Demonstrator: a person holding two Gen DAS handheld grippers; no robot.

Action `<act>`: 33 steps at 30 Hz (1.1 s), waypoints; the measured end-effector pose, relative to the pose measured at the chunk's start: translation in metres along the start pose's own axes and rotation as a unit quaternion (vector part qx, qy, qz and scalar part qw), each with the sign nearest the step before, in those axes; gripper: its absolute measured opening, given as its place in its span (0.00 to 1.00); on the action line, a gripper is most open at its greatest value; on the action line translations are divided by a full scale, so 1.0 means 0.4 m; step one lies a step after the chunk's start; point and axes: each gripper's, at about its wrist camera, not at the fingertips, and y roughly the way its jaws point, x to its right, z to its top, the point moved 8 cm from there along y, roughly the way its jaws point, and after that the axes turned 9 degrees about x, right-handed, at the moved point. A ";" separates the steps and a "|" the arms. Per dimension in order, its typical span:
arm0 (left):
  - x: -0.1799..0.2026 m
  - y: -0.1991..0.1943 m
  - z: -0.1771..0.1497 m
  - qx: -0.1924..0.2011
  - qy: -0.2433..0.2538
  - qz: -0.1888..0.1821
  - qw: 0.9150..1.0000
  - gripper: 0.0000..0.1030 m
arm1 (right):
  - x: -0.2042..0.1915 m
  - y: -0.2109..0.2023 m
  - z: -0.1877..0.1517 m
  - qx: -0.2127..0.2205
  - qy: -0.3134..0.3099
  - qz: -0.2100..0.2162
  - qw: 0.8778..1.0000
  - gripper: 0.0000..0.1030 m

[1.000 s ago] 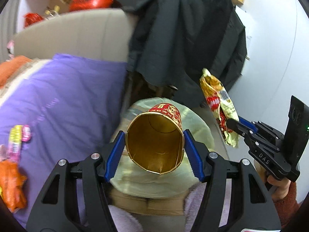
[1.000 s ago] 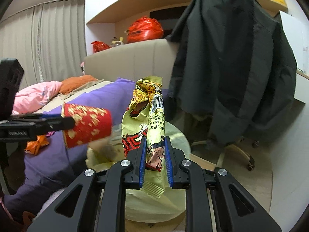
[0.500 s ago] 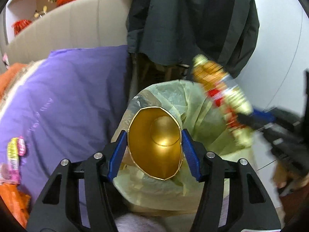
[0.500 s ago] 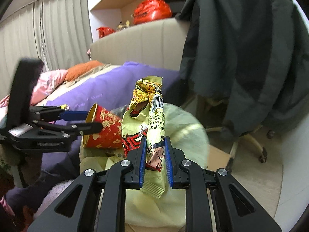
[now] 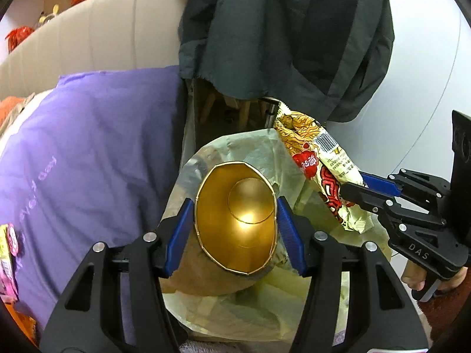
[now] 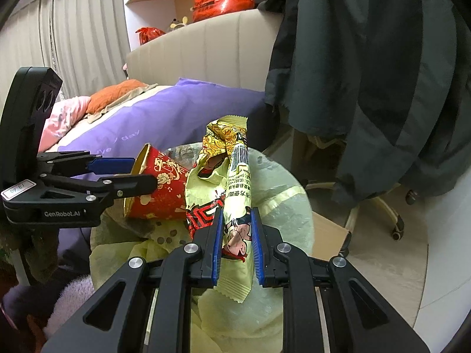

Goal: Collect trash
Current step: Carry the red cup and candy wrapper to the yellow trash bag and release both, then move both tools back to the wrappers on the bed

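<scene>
Left hand-held gripper (image 6: 141, 173) reads "GenRobot.AI"; right hand-held gripper (image 5: 353, 186) "DAS".

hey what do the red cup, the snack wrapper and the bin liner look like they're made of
Red cup: likely paper with a shiny gold foil lining, its rim dented out of round.
Snack wrapper: glossy printed plastic film, crinkled, with a serrated sealed edge.
Bin liner: thin, translucent, pale yellow-green plastic, wrinkled.

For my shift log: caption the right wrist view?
Right tongs grip a noodle wrapper over the yellow-lined bin; left tongs hold a red paper cup.
</scene>
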 end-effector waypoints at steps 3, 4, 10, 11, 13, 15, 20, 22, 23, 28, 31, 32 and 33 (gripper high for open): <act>-0.007 -0.003 -0.007 -0.005 -0.024 -0.020 0.999 0.57 | -0.007 0.012 -0.003 -0.004 -0.002 0.002 1.000 0.18; -0.011 -0.005 -0.007 -0.006 -0.038 -0.032 0.999 0.59 | -0.008 0.014 -0.003 -0.005 -0.001 0.002 1.000 0.18; -0.049 -0.046 0.022 0.006 -0.110 -0.082 0.991 0.68 | -0.003 0.018 0.011 0.013 0.025 0.017 0.999 0.26; -0.048 -0.054 0.026 0.010 -0.108 -0.080 0.991 0.70 | -0.006 0.018 0.013 0.017 0.025 0.021 0.999 0.36; -0.050 -0.075 0.036 0.020 -0.101 -0.069 0.992 0.74 | -0.013 0.017 0.013 0.018 0.022 0.022 0.999 0.41; -0.055 -0.095 0.036 0.026 -0.094 -0.055 0.994 0.74 | -0.019 0.019 0.011 0.015 0.021 0.020 0.999 0.42; -0.065 -0.142 0.018 0.035 -0.065 -0.001 0.997 0.75 | -0.024 0.003 0.017 0.020 0.026 0.009 0.999 0.48; -0.071 -0.163 0.012 0.041 -0.058 0.014 0.997 0.75 | -0.025 -0.008 0.023 0.024 0.027 0.003 0.999 0.49; -0.075 -0.173 0.010 0.043 -0.057 0.016 0.997 0.75 | -0.026 -0.014 0.026 0.026 0.027 0.002 0.999 0.49; -0.102 -0.246 0.007 0.063 -0.055 0.041 0.996 0.75 | -0.057 -0.058 0.057 0.047 0.027 0.001 0.999 0.54; -0.138 -0.306 0.004 0.079 -0.063 0.058 0.993 0.75 | -0.095 -0.081 0.081 0.059 0.024 0.005 0.998 0.57; -0.153 -0.327 0.000 0.083 -0.065 0.065 0.992 0.75 | -0.110 -0.087 0.089 0.063 0.021 0.010 0.998 0.61; -0.177 -0.355 -0.007 0.089 -0.068 0.075 0.991 0.75 | -0.134 -0.097 0.099 0.072 0.015 0.017 0.997 0.63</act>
